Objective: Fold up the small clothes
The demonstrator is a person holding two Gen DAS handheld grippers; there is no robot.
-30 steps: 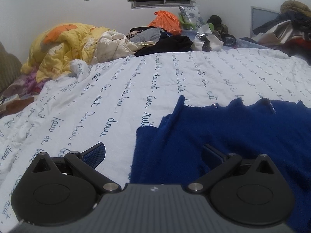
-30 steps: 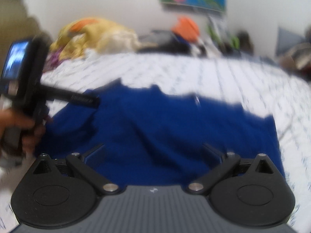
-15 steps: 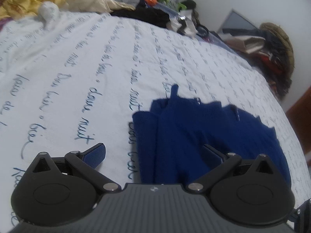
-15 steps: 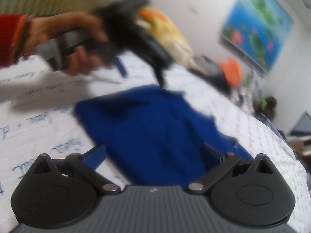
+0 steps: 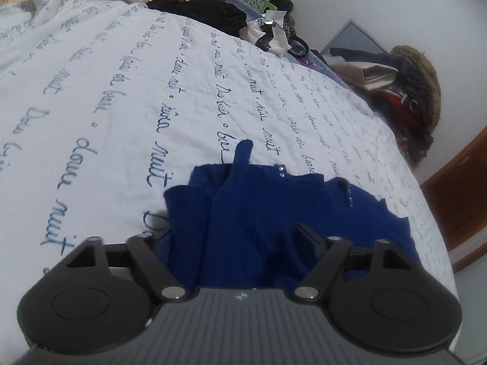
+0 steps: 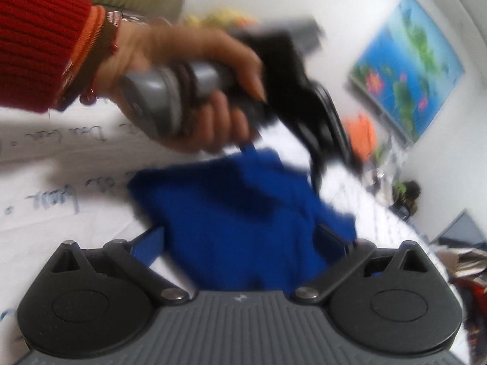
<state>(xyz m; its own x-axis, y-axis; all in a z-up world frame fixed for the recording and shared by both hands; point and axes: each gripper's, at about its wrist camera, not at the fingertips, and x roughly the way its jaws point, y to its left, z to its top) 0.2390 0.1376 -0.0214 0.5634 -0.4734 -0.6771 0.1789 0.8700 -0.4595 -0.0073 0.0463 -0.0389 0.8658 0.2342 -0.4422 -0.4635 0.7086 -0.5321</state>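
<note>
My left tool (image 5: 234,240) is closing around the blue sweater (image 5: 268,213), which lies on the bed (image 5: 121,97) right in front. My right tool (image 6: 240,243), spread wide, is closing too, to lift an edge for folding.

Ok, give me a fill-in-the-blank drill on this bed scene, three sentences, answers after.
1. The garment between the left tongs is ____ in colour.
2. It lies on a white bedspread printed with handwritten ____.
3. In the right wrist view, the sleeve above the hand is ____.

Answers: blue; words; red
</note>
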